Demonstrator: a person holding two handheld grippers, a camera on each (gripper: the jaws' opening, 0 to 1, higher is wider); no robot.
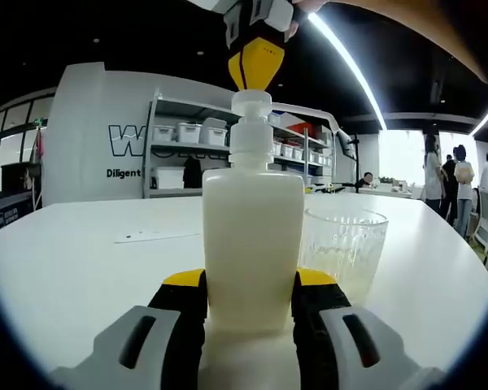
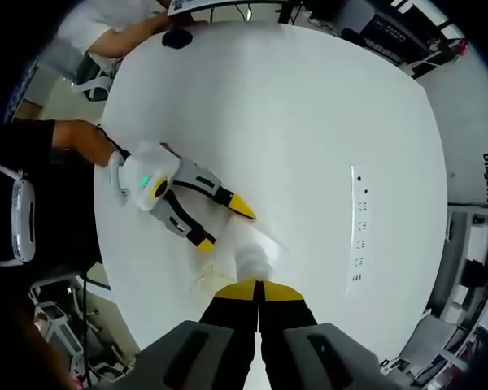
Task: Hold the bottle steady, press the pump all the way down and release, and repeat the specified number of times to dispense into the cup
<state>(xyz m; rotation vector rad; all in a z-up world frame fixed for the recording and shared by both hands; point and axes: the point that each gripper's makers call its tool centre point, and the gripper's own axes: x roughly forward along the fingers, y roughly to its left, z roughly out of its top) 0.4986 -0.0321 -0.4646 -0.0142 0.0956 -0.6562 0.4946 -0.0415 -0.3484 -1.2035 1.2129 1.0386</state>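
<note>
The left hand-held gripper (image 1: 250, 305) clamps the bottle (image 1: 253, 244) steady while the right hand-held gripper (image 2: 259, 290), jaws closed, bears on the pump (image 1: 251, 122) beside the cup (image 1: 344, 248).

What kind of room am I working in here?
Probably an open office or lab workspace: a large white table, metal shelving stacked with storage bins, long ceiling light strips, and people standing by bright windows at the far side.
</note>
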